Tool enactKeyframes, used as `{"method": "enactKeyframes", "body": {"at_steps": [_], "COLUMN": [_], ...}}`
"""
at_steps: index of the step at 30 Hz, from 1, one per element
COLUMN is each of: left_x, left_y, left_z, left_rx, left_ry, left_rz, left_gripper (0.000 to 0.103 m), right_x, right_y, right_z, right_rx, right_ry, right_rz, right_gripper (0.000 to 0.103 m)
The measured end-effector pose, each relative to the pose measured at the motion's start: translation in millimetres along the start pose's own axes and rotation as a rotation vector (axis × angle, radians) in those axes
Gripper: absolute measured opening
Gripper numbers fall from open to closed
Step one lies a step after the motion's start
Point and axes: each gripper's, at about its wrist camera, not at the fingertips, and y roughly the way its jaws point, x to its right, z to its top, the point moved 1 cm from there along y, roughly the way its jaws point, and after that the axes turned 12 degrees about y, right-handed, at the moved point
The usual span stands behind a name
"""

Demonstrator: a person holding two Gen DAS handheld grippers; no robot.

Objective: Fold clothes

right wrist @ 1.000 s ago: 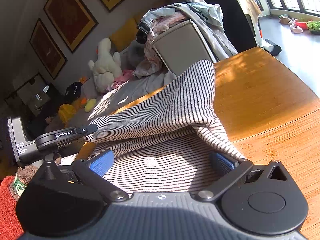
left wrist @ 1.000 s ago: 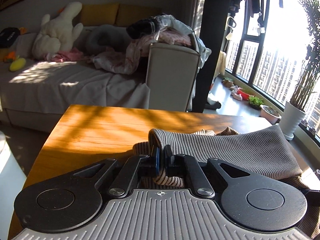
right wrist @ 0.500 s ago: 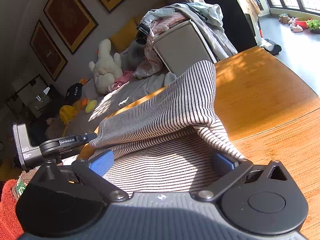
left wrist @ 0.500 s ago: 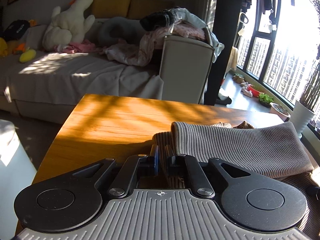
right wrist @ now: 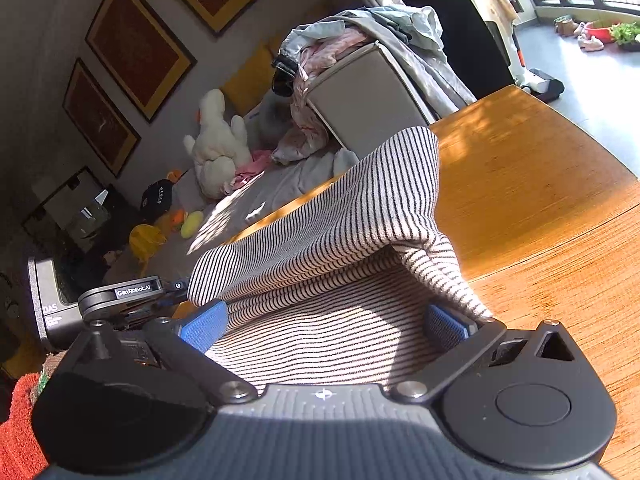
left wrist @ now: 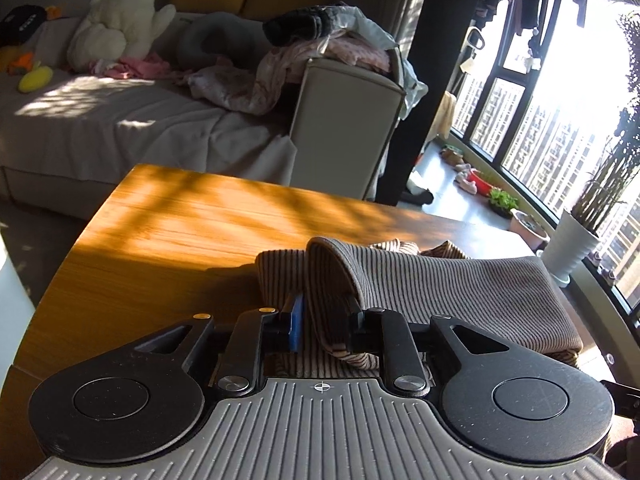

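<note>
1. my left gripper [left wrist: 325, 326] has its jaws opening; a fold of the striped garment [left wrist: 440, 284] sits in the narrow gap between them, and i see space beside the blue pad [left wrist: 297, 322], so the pads do not clamp it.
2. my right gripper [right wrist: 326, 326] has its jaws spread wide, with the striped cloth lying between the two blue pads [right wrist: 204, 326]; the right pad is partly covered by a draped edge. the cloth fills the gap loosely, and i cannot see it being pinched.
3. the garment lies on the wooden table [left wrist: 168, 240], folded over itself. in the left view the top layer forms a flat band running to the right, with a rolled edge just ahead of the jaws.
4. in the right view the top layer rises as a tented flap above the lower layer, and the left gripper's black body [right wrist: 120, 296] shows at the flap's left end.
5. beyond the table is a sofa [left wrist: 120, 128] with a white plush toy [left wrist: 120, 28] and a heap of loose clothes [left wrist: 320, 44] on its armrest.
6. a white planter [left wrist: 572, 244] stands by the window.
</note>
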Motion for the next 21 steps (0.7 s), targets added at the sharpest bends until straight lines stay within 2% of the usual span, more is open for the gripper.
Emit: {"method": "enactKeyframes", "body": {"at_steps": [10,16,17,21], "left_x": [9.7,11.5,12.1,18.8], "left_y": [-6.7,-15.1,-18.3,-28.2], "left_z": [6.1,10.2,11.3,17.5], "left_rx": [0.012,0.032,0.045,0.098], "left_ry": [0.047,0.061,0.059,0.041], "left_rz": [0.02,0.024,0.02,-0.032], "left_gripper": [0.035,0.037,0.037,0.048], "right_x": [-0.6,-1.8,-2.6,-15.6], "right_y": [1.6,2.6,3.0,8.7], "right_z": [-0.2,-0.7,-0.9,-6.5], "right_rx": [0.001,-0.004,-0.006,-0.021], "right_ry": [-0.006,-0.019,-0.025,-0.109], "right_rz": [-0.004,-0.013,-0.017,-0.086], "right_gripper": [0.103,0.103,0.103,0.103]}}
